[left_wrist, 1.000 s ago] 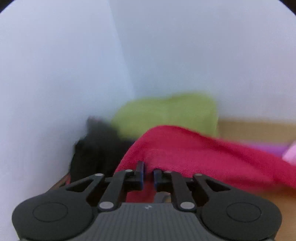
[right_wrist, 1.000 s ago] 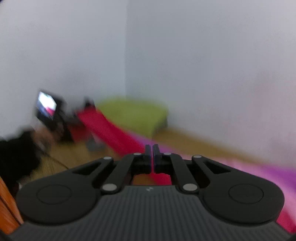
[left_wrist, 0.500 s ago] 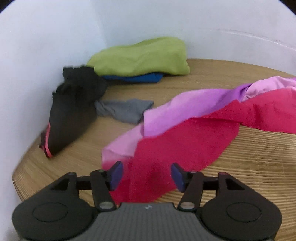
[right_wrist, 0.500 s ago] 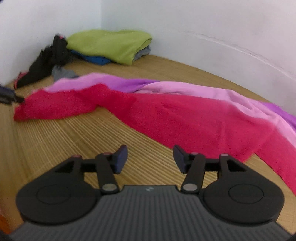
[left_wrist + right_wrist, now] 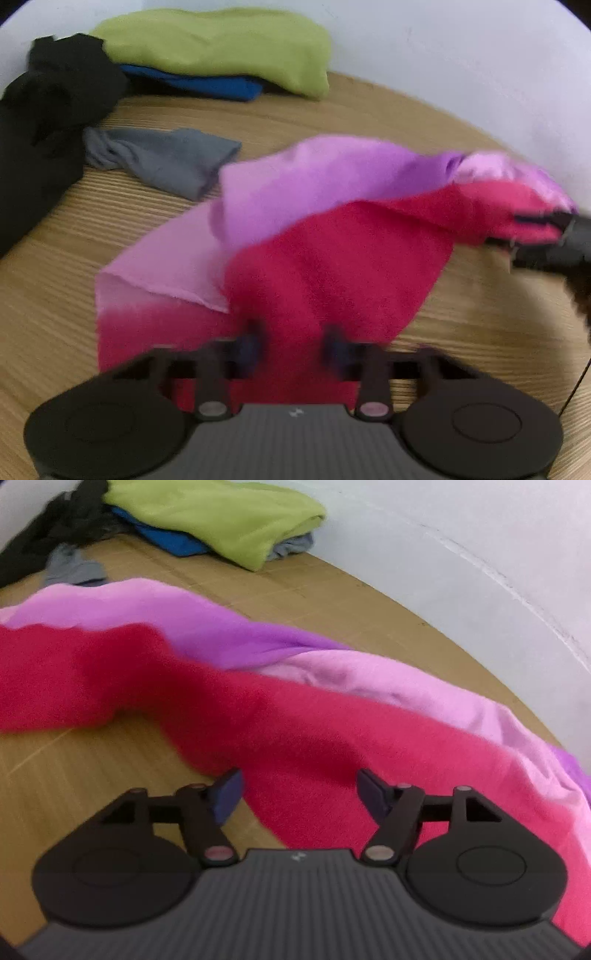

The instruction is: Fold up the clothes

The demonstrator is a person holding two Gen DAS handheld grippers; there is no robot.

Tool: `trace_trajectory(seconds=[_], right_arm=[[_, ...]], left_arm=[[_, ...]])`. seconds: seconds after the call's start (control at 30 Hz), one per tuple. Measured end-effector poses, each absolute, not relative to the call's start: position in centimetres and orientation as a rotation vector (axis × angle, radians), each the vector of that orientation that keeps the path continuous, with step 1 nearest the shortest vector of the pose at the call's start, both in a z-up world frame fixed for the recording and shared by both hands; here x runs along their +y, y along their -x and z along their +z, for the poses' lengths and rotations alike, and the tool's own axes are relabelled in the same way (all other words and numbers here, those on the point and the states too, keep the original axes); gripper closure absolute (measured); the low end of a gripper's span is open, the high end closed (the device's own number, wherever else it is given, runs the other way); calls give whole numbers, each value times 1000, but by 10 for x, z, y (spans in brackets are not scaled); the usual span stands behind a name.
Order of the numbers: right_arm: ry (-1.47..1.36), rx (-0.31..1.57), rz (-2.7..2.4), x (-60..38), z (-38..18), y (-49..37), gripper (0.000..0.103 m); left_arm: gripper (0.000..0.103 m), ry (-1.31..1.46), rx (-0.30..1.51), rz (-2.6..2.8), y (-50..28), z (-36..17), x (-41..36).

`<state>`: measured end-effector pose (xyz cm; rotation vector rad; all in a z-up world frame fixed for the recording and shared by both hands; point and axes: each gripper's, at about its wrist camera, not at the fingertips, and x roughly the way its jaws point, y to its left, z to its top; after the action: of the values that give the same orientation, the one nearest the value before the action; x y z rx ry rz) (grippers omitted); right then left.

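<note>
Far left corner, a folded lime-green garment sits on top of the pile, right against the white wall. Under it, a blue piece pokes out along the near edge, and from the right-hand camera a grey layer shows at the pile's right end. Left of the stack, a black garment lies crumpled and spills towards the near left. Just beside it, a small grey cloth, twisted at one end, flat on the ribbed wooden surface. A thin dark line runs along the wall at right.
</note>
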<state>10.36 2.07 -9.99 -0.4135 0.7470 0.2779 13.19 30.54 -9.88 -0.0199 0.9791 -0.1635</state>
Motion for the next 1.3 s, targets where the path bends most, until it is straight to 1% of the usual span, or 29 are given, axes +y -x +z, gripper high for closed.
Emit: trace_trajectory(seconds=[0.03, 0.07, 0.1, 0.13, 0.23, 0.3, 0.37, 0.47, 0.57, 0.6, 0.63, 0.67, 0.7, 0.87, 1.0, 1.03, 1.07, 1.1, 1.13, 1.2, 1.27, 1.3], right_arm=[[382, 763, 274, 19, -99, -111, 41], [327, 799, 280, 16, -97, -120, 52], [272, 835, 280, 13, -95, -129, 90], [227, 869, 259, 11, -92, -138, 100], [137, 849, 194, -3, -68, -146, 100], [26, 818, 234, -18, -37, -136, 100], [-9, 787, 313, -25, -7, -113, 100], [11, 765, 454, -17, 22, -71, 100], [149, 716, 477, 4, 25, -30, 99], [230, 681, 442, 15, 16, -23, 90], [311, 645, 406, 25, 8, -15, 64], [381, 615, 375, 34, -2, -10, 47], [422, 611, 369, 42, -14, -9, 23], [579, 623, 430, 77, -71, -26, 24], [644, 683, 420, 98, -99, -58, 25], [639, 701, 411, 100, -101, -64, 32], [605, 727, 423, 96, -96, -65, 46], [571, 753, 435, 92, -91, -65, 95], [536, 779, 448, 88, -86, -66, 99], [467, 830, 471, 80, -75, -67, 99], [396, 880, 495, 72, -65, -68, 99], [363, 903, 519, 69, -59, -65, 99]], left_arm=[[90, -13, 968, -159, -139, -97, 301], [90, -42, 958, -156, -148, -95, 297], [92, -68, 945, -148, -157, -92, 294], [93, -102, 920, -133, -168, -87, 291], [93, -177, 770, -41, -194, -46, 296], [93, -160, 674, 8, -199, -10, 313], [93, -124, 610, 43, -194, 19, 335], [93, -86, 565, 108, -169, 37, 363], [93, -19, 594, 139, -140, 34, 386], [93, -3, 611, 149, -131, 31, 392], [93, 9, 630, 161, -122, 27, 396], [93, 21, 652, 173, -113, 22, 399], [93, 33, 670, 182, -105, 17, 401], [93, 109, 718, 191, -82, 10, 415], [92, 81, 659, 179, -82, 29, 413], [92, 73, 643, 176, -83, 34, 411], [92, 60, 631, 175, -86, 39, 409], [92, 46, 619, 175, -88, 42, 407], [90, 32, 614, 176, -91, 45, 407], [84, 8, 611, 186, -96, 47, 408], [69, -12, 618, 226, -96, 46, 411], [56, -17, 622, 250, -94, 44, 415]])
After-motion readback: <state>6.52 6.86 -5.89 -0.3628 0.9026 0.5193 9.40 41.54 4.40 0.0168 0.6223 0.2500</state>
